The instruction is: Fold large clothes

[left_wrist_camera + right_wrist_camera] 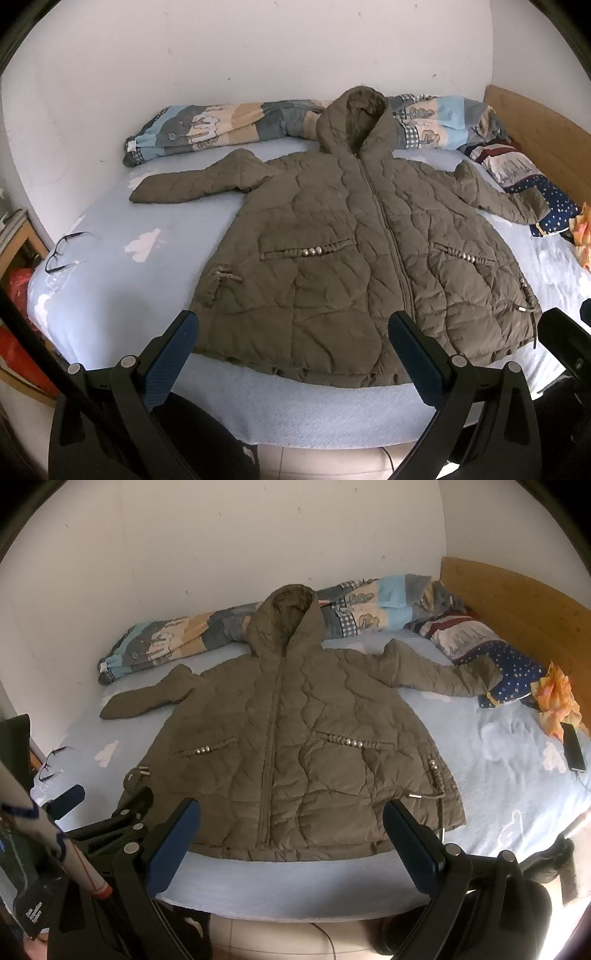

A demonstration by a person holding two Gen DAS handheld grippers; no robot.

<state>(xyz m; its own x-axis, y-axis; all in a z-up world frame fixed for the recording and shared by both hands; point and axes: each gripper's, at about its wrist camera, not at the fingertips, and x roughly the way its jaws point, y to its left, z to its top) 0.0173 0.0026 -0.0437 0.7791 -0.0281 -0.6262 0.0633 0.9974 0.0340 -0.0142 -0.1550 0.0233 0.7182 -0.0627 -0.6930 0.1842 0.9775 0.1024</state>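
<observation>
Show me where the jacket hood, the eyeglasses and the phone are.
jacket hood (352, 118): left wrist view, on its outer fabric.
eyeglasses (61, 251): left wrist view, on the frame.
phone (573, 747): right wrist view, on its dark screen.

olive quilted jacket (354, 240), pale blue sheet (122, 280)

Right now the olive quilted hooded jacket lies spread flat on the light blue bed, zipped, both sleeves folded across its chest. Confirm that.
Not quite. The olive quilted hooded jacket lies flat and zipped on the light blue bed, but both sleeves stretch outward, as the right wrist view shows.
</observation>
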